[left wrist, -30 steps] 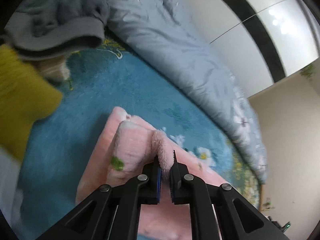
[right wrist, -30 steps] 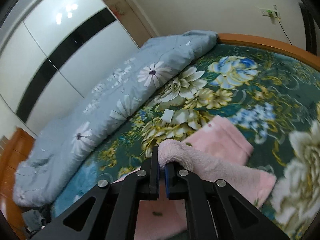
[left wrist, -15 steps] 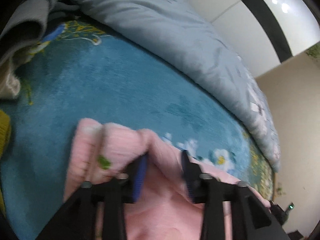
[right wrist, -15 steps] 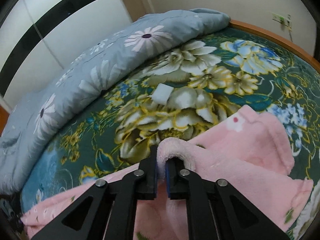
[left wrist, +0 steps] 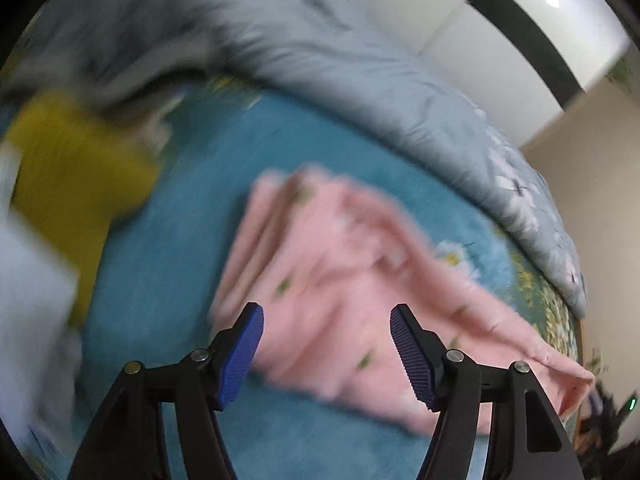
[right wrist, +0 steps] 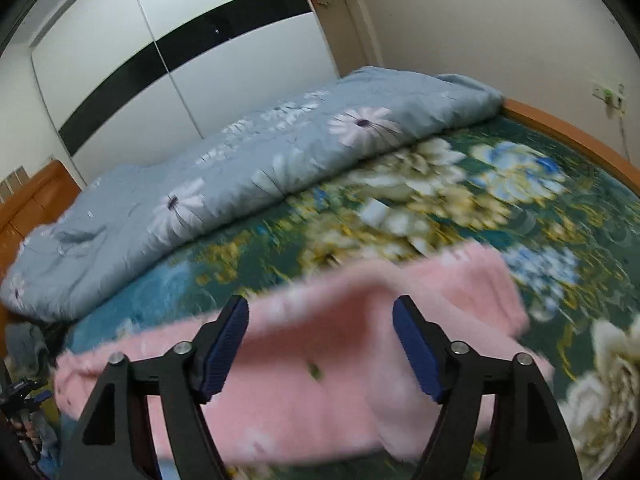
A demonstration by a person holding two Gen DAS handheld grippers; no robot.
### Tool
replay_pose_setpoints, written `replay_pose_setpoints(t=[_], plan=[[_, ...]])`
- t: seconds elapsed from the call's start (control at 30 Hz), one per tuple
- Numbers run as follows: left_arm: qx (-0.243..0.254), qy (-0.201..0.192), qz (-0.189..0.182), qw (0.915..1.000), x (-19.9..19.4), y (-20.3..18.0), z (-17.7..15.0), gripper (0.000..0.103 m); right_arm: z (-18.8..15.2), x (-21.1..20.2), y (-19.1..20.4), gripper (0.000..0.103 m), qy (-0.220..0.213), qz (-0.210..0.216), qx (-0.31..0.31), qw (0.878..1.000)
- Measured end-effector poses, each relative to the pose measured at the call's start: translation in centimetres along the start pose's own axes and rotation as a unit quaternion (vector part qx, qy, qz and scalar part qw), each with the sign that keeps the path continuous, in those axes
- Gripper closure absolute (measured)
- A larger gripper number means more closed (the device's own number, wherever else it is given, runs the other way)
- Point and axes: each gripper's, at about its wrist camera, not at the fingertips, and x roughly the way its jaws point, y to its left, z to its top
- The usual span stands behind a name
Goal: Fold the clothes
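Both tools are spread wide and grip nothing: the left gripper (left wrist: 326,344) hangs over the pink fleece garment (left wrist: 340,292), which lies in the middle of its frame on the flowered bedspread (left wrist: 168,280), and the right gripper (right wrist: 320,340) hangs over the same pink cloth low in its frame. I judge the jaws stand apart because a fold has been laid down and the cloth is meant to rest as it fell. A yellow garment (left wrist: 76,184) waits at the left and the blue quilt (right wrist: 240,176) is bunched along the far side, presumably pushed back for folding room.
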Motion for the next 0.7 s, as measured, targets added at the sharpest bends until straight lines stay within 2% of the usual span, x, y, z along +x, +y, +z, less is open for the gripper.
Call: replay_pose_setpoints(t=[0.1, 0.17, 0.23, 0.33, 0.47, 0.57, 0.63, 0.7], plan=[[-0.064, 0.018, -0.016, 0.9977, 1.3, 3.6, -2.3, 0.033, -3.2, -0.4, -3.6, 0.027, 0.028, -0.011, 0.051, 0.998], [-0.104, 0.026, -0.034, 0.9936, 2.2, 5.0, -2.9, 0.033, -5.0, 0.0, -5.7, 0.026, 0.044, 0.005, 0.095, 0.994], [-0.115, 0.022, -0.041, 0.9923, 2.7, 5.3, -2.9, 0.033, -6.6, 0.9, -7.1, 0.027, 0.059, 0.028, 0.137, 0.988], [-0.111, 0.014, -0.047, 0.9926, 3.6, 4.7, -2.4, 0.033, -8.0, 2.9, -7.9, 0.027, 0.071, 0.038, 0.177, 0.981], [-0.109, 0.003, -0.054, 0.9926, 4.9, 3.7, -1.6, 0.033, -7.8, 4.7, -7.7, 0.026, 0.041, 0.036, 0.196, 0.979], [-0.112, -0.023, -0.070, 0.9909, 5.1, 3.2, -1.2, 0.031, -7.0, 5.8, -7.3, 0.024, 0.014, 0.033, 0.201, 0.979], [-0.109, -0.030, -0.068, 0.9912, 5.5, 2.8, -1.0, 0.031, -6.3, 6.4, -7.2, 0.025, -0.010, 0.026, 0.199, 0.980], [-0.111, -0.042, -0.067, 0.9907, 5.7, 2.7, -0.9, 0.036, -5.6, 7.2, -7.4, 0.029, -0.019, 0.022, 0.210, 0.977]])
